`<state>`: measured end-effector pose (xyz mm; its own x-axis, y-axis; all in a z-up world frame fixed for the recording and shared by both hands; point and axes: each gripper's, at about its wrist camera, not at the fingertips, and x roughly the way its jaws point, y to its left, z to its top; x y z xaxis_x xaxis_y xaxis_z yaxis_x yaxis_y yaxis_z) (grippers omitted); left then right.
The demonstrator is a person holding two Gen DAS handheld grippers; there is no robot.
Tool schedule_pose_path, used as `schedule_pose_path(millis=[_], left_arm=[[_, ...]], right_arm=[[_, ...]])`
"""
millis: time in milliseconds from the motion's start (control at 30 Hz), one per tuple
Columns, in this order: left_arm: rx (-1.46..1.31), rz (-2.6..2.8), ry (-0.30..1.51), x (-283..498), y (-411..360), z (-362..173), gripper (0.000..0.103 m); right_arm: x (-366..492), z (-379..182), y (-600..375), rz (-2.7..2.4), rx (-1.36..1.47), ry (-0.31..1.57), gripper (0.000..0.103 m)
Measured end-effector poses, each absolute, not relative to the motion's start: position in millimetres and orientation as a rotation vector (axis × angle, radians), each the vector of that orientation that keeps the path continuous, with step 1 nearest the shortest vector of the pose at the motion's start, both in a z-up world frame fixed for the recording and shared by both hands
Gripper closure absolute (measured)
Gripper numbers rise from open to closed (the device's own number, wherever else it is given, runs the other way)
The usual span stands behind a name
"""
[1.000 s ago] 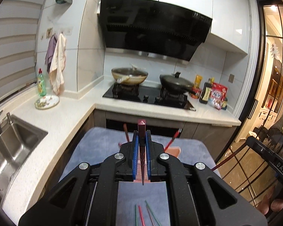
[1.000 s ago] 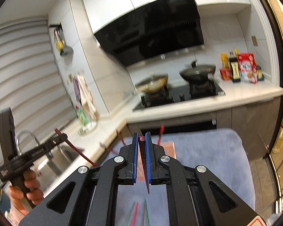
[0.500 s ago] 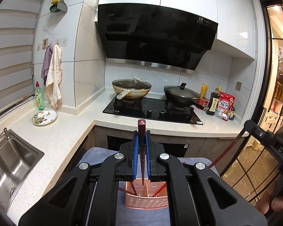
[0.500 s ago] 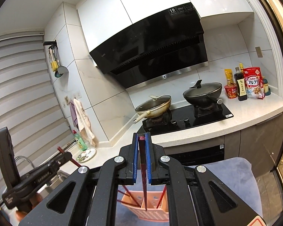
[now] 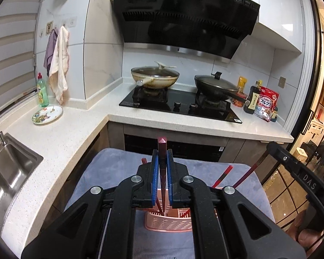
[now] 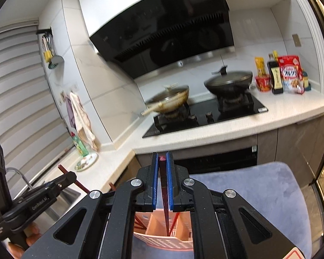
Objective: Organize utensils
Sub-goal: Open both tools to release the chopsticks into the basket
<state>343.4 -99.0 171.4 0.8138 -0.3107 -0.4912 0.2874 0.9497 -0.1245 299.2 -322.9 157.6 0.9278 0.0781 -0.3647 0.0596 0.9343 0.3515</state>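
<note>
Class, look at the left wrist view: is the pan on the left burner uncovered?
No. The cream-coloured pan on the left burner has a glass lid sitting on it, with its handle on top.

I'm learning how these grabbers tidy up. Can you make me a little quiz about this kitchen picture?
1. True or false: the left gripper is empty.
2. What does the right gripper pinch? A) spoon B) dark red chopstick C) fork
3. Fill in: below both grippers stands a pink ____.

Key: 1 false, it pinches a chopstick; 2 B; 3 basket, with red chopsticks already in it.
</note>
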Motion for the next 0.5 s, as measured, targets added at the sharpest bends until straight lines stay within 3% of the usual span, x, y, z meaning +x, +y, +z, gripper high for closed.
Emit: schedule_pose_path(millis=[167, 267, 333, 500], left_arm=[[-0.054, -0.31, 0.558, 347.3, -98.6, 156.0, 0.096], [-0.05, -0.304, 0.544, 343.6, -98.3, 155.1, 0.095], [-0.05, -0.306, 0.545, 340.9, -97.6, 156.6, 0.084], [-0.058, -0.294, 0.53, 332.5, -93.2, 162.8, 0.07]], right_arm=[[305.5, 136.6, -322.2, 0.008, 0.37, 0.436, 0.095], [301.8, 132.4, -323.8, 0.001, 0.379, 0.441, 0.086], [298.8, 133.3, -325.0, 0.001, 0.382, 0.44, 0.084], [283.3, 139.6, -323.8, -0.001, 0.37, 0.426, 0.076]])
